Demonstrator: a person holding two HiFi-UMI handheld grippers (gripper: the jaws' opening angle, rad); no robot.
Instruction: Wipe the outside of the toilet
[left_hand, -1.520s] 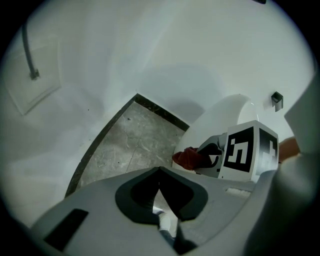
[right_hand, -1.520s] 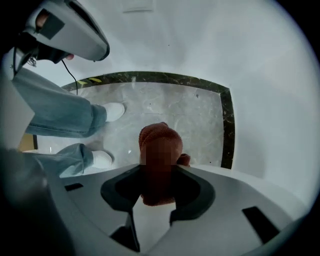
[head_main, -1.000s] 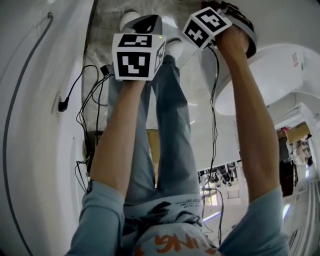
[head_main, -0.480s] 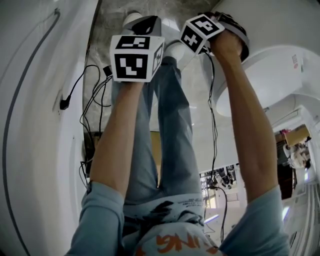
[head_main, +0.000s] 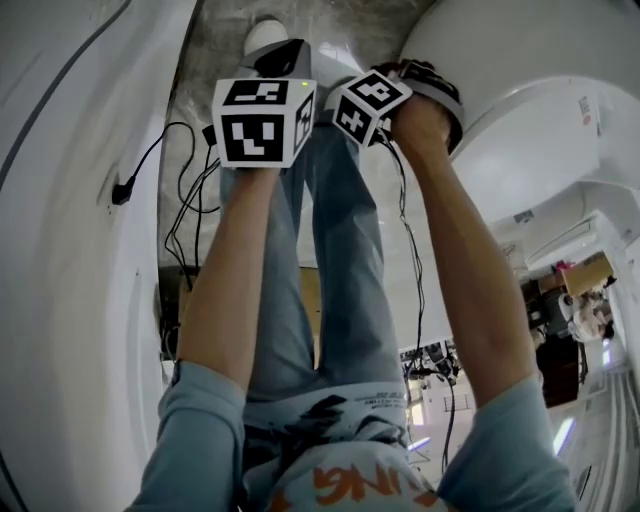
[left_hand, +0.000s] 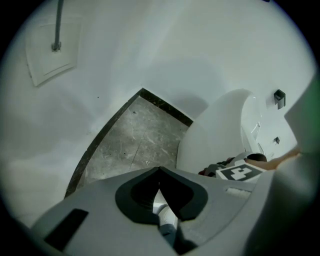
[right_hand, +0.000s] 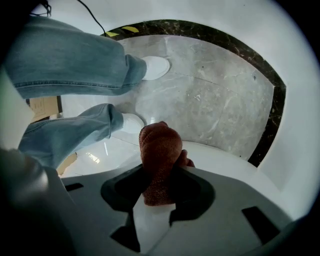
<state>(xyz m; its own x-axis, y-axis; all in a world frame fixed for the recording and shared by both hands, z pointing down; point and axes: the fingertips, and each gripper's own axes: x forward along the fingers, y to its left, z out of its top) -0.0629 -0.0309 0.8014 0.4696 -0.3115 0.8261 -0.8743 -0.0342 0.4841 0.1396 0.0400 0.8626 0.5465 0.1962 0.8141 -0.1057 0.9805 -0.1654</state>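
Sliding in toward its partner over the past second, the right hand-held gripper (right_hand: 159, 192) now sits almost beside the left hand-held gripper (left_hand: 160, 200), with the marker cubes of the two close together in the head view. The right one has travelled along the curved white shell of the toilet (head_main: 520, 150), which rises just ahead of and to the right of it.

A rust-brown cloth (right_hand: 159, 155) is clamped between the right jaws, its bunched end standing out past them toward the toilet's outer wall. Whether the cloth is pressed onto the porcelain or only very near it cannot be told from these views. The left jaws are closed together with nothing between them. That tool hangs over the grey stone floor (left_hand: 135, 135), with the toilet off to its right.

The person stands over the work in blue jeans (head_main: 340, 260), a white shoe (right_hand: 156, 66) planted on the floor beyond the right gripper.

By the look of it, the wiping stroke across the bowl's outside is in progress. The next move likely calls for holding the cloth firmly against the curve and carrying it on around or down the shell, over parts not yet covered, while the left tool keeps out of the way.
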